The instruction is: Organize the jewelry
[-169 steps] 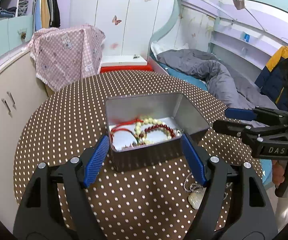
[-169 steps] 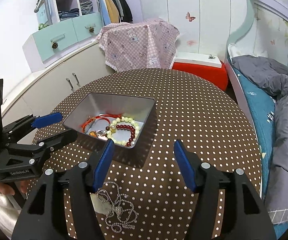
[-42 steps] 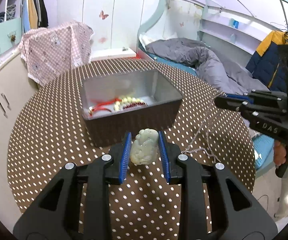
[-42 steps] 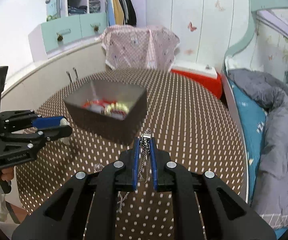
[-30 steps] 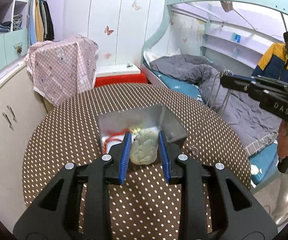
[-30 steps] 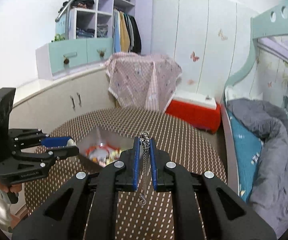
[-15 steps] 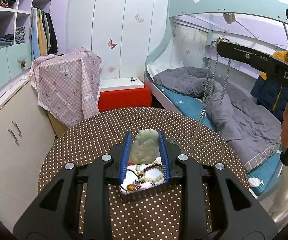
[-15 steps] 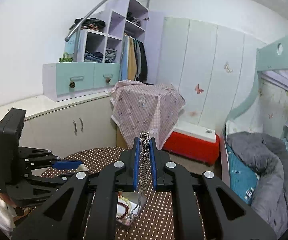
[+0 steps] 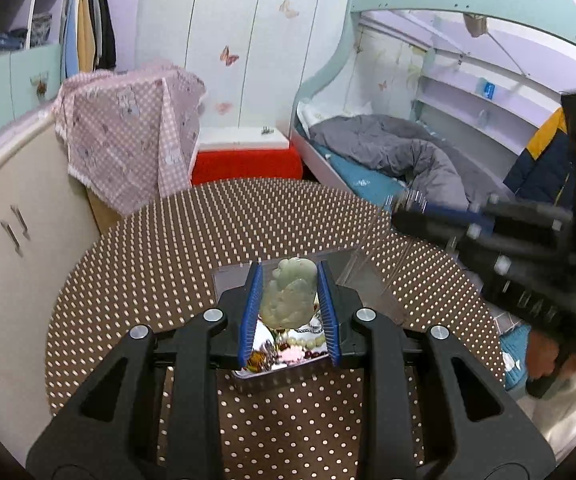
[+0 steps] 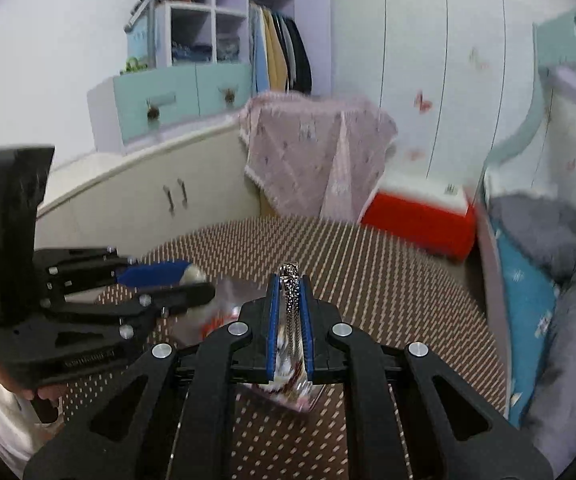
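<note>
While the left claw (image 9: 290, 308) is clenched on a pale green carved pendant (image 9: 288, 296), the right claw (image 10: 291, 320) is clenched on a silver chain (image 10: 290, 280), whose links stand up between the blue pads and hang below them. Both items are held in the air above the metal box (image 9: 364, 280), clear of the tabletop (image 9: 168, 248).

Box position: toward the middle of the round, brown, white-dotted tabletop, rather nearer its front edge. In the left wrist view its open interior lies directly under the pendant. Beaded bracelets (image 9: 308, 340) and red cord are visible on its floor between the claw's pads. In the right wrist view the box is blurred and largely screened by the claw; its contents cannot be made out there.

Whether chain and pendant are joined cannot be confirmed; faint blurred strands run from the right claw down toward the box in the left wrist view, which suggests one necklace carried at two points.

Step in hand, as judged: the carry is done and the necklace is poised for deposit in the box.

Next move, as judged: lower both claws together until the pendant is inside the walls, then release the pendant first and feed the chain in after it.

Risks: loose chain draping over the box rim, or snagging the beads already inside.
</note>
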